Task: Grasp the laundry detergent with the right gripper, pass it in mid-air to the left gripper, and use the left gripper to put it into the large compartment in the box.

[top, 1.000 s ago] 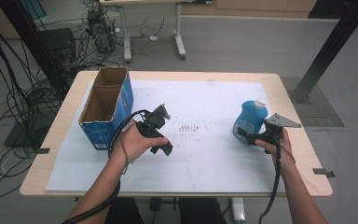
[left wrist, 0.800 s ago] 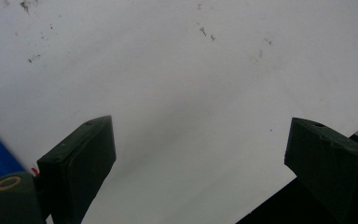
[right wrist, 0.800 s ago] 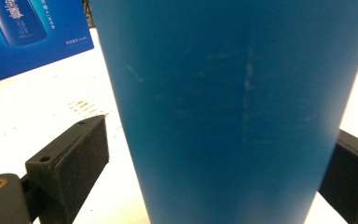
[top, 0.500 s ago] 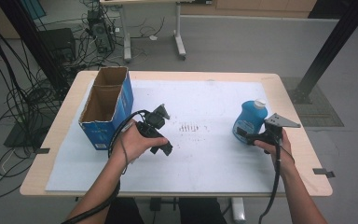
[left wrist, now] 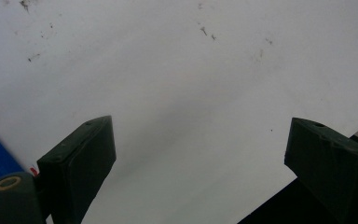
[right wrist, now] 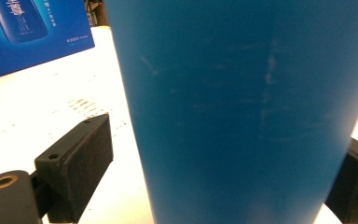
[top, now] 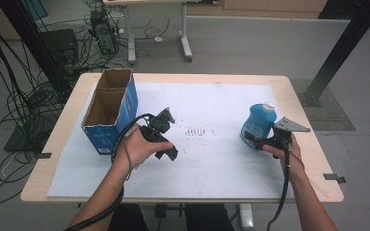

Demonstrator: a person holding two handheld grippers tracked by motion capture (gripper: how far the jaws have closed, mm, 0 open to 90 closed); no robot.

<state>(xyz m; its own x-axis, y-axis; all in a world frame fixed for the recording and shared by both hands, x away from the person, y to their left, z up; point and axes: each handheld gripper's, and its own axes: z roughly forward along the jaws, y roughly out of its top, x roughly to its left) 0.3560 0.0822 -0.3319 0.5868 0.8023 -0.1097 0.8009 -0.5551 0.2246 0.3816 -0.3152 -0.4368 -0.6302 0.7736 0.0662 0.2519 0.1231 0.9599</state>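
One blue bottle [top: 257,126], upright, white cap up, near desk [top: 231,82] right edge, between wide-spread jaws of right gripper [top: 256,142]. One open box [top: 110,109], left edge. Left gripper [top: 169,135]: agape, empty.

In the right gripper view, the blue bottle [right wrist: 242,107] runs past the top and bottom edges, cap and base cut off, and covers most of the far black pad [right wrist: 356,184]. The blue box [right wrist: 32,28] is cropped at the upper left (its print too small to read). In the high view, the bottle's lower side [top: 251,137] sits behind the right gripper [top: 262,142].
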